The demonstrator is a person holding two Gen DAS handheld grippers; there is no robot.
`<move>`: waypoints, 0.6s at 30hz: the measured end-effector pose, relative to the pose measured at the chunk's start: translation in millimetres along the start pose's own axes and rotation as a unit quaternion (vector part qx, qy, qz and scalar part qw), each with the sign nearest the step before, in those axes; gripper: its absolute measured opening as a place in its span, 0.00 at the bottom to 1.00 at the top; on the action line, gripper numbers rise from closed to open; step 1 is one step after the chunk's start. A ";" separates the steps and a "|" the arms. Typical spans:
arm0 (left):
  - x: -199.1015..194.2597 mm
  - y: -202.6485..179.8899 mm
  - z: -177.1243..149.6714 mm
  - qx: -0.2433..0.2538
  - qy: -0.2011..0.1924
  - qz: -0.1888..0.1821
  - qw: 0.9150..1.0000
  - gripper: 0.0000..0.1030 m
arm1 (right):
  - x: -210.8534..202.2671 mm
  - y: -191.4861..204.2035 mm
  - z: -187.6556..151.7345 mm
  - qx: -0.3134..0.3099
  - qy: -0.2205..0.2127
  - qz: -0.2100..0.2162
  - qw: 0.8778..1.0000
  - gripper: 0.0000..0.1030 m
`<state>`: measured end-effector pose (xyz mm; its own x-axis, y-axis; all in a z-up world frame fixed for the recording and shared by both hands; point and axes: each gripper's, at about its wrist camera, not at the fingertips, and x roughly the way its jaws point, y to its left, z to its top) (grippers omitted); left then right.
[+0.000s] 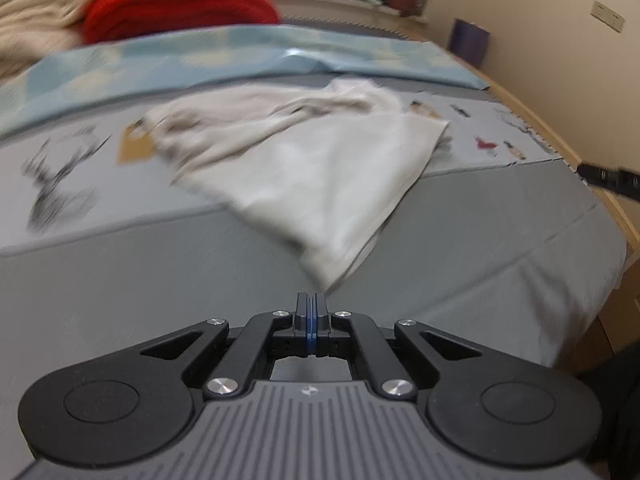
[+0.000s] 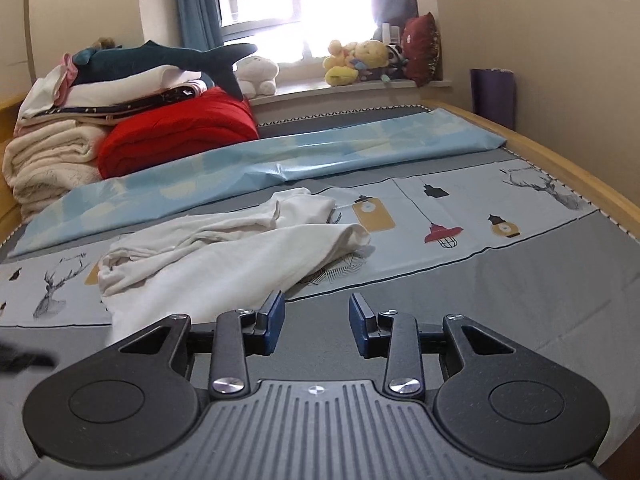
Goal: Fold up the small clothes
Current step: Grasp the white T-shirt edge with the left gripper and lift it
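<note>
Left wrist: my left gripper fingers pressed together, garment corner at their tips, pinch unclear; white garment on grey bedsheet; no legible writing | Right wrist: my right gripper fingers spread, empty, garment just left.

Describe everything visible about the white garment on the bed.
The white garment looks like soft, thin knit cotton, crumpled and unfolded. It lies spread on the grey printed bedsheet, with a bunched sleeve-like part toward the blue mat. Its near corner tapers to the shut left claw, which seems to pinch it. The open right claw is apart from it.
</note>
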<state>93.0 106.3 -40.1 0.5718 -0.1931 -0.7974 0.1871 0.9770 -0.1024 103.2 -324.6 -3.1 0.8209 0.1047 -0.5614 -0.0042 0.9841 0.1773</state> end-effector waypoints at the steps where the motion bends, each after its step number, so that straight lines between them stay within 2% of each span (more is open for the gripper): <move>1: -2.9 12.5 -8.9 -0.016 0.016 0.007 1.000 0.00 | -0.3 0.1 -1.4 0.000 0.001 0.000 1.000 0.36; 2: -4.0 24.6 -13.0 -0.040 0.030 0.007 0.999 0.00 | -0.8 0.6 -2.3 0.000 0.002 0.000 1.000 0.36; 4: -6.4 40.2 -15.7 -0.075 0.031 -0.001 0.997 0.00 | -2.4 1.6 -3.9 0.002 0.004 -0.001 1.000 0.36; 6: -4.5 46.0 -11.6 -0.086 0.026 0.005 0.996 0.00 | -2.6 0.7 -4.7 0.011 0.008 -0.001 1.000 0.36; 9: 8.6 40.2 0.8 -0.094 0.021 -0.006 0.995 0.00 | -1.2 -0.6 -6.0 0.029 0.015 0.000 0.999 0.36; 13: 38.5 20.4 21.8 -0.093 0.010 -0.017 0.995 0.02 | 0.2 5.0 -6.4 0.013 0.012 -0.001 1.000 0.36; 15: 58.2 14.1 32.2 -0.112 0.013 -0.016 0.993 0.07 | 2.2 5.7 -6.3 0.001 0.013 0.001 1.000 0.36; 16: 68.9 12.1 39.0 -0.128 0.015 -0.017 0.991 0.15 | 3.2 5.9 -6.4 -0.004 0.014 0.002 1.000 0.36; 17: 77.4 11.5 43.4 -0.142 0.017 -0.017 0.990 0.28 | 4.4 5.8 -6.3 -0.009 0.015 0.002 1.000 0.36; 18: 87.3 10.5 47.8 -0.159 0.019 -0.016 0.987 0.34 | 5.7 4.7 -5.8 -0.012 0.016 0.003 1.000 0.36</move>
<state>183.1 95.3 -82.4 0.5383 -0.2258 -0.8120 -0.0601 0.9507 -0.3042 104.6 -318.6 -10.1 0.8025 0.1138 -0.5857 -0.0224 0.9867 0.1611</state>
